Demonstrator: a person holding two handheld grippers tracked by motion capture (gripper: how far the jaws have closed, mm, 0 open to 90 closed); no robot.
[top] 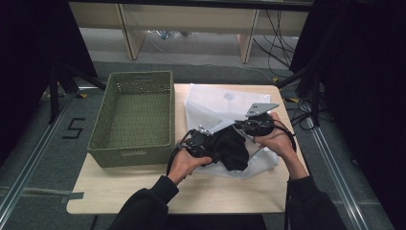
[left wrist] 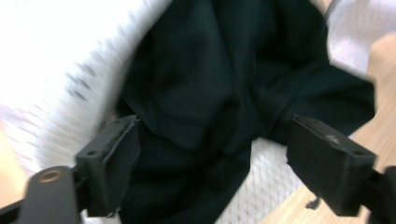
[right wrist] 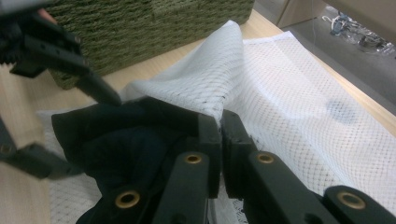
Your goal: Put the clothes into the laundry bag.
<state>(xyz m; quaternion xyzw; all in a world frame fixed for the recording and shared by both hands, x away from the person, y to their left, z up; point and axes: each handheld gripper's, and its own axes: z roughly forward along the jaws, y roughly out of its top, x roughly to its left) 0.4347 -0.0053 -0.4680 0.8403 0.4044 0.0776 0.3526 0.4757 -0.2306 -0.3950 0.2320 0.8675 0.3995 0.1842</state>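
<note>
A black garment (top: 233, 149) lies bunched on the near part of a white mesh laundry bag (top: 218, 103), which is spread flat over the right half of the wooden table (top: 110, 191); in the high view the dark cloth sits between the two hands, partly on the mesh and partly against a raised fold of it; whether any of it is already inside the bag cannot be told. In the right gripper view the right gripper (right wrist: 220, 128) has its jaws pressed together on a peak of the white mesh, lifting that edge into a tent just beside the black garment (right wrist: 126, 140), with the rest of the bag (right wrist: 299, 102) lying flat beyond; a faint grey mark shows on the mesh farther off. In the left gripper view the left gripper (left wrist: 212, 158) stands with its jaws wide apart, one on each side of the black garment (left wrist: 210, 84); the pads do not press on it; the picture is blurred. To the left of the bag, touching the table's left part, stands a green woven basket (top: 165, 110); nothing lies in it. Beyond the table's far edge are pale wooden shelf legs (top: 131, 33) and trailing cables (top: 275, 33) on a grey floor.
</note>
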